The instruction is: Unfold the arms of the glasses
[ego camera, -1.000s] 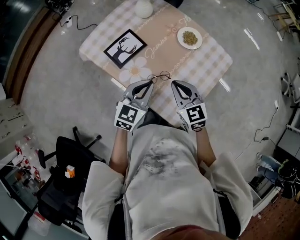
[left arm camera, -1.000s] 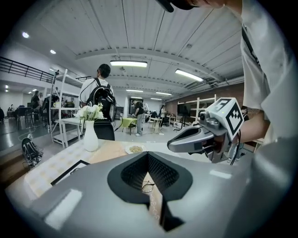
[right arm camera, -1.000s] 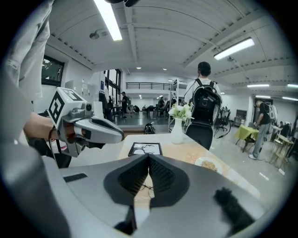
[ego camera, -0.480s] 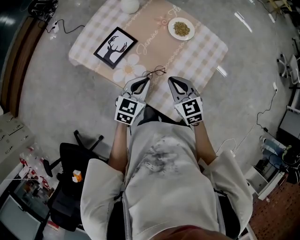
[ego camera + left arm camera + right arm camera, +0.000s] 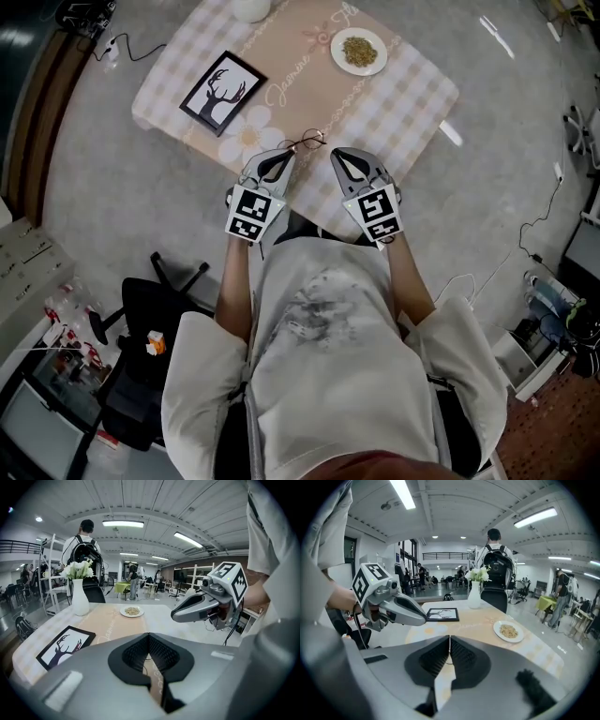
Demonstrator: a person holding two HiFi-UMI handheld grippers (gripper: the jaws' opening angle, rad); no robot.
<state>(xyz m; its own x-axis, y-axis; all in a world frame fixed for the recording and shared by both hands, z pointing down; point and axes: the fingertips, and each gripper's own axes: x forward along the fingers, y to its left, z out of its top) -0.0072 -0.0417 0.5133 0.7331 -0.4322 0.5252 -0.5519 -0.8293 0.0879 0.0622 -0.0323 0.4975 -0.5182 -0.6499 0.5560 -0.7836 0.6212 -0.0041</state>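
Observation:
Thin dark-framed glasses lie near the front edge of the checked tablecloth, their arms too small to make out. My left gripper hangs just left of them and my right gripper just right, both a little short of the frame. Both are shut, with nothing between the jaws. In the left gripper view the left gripper has its jaws meeting at the tip, and the right gripper shows at the right. In the right gripper view the right gripper is likewise shut, and the left gripper points in from the left.
On the table are a framed deer picture, a plate of food and a white vase. A black office chair stands on the floor at my left. A person with a backpack stands beyond the table.
Both grippers have sunk toward the table and moved closer to the glasses, staying shut. The head view has shifted slightly.

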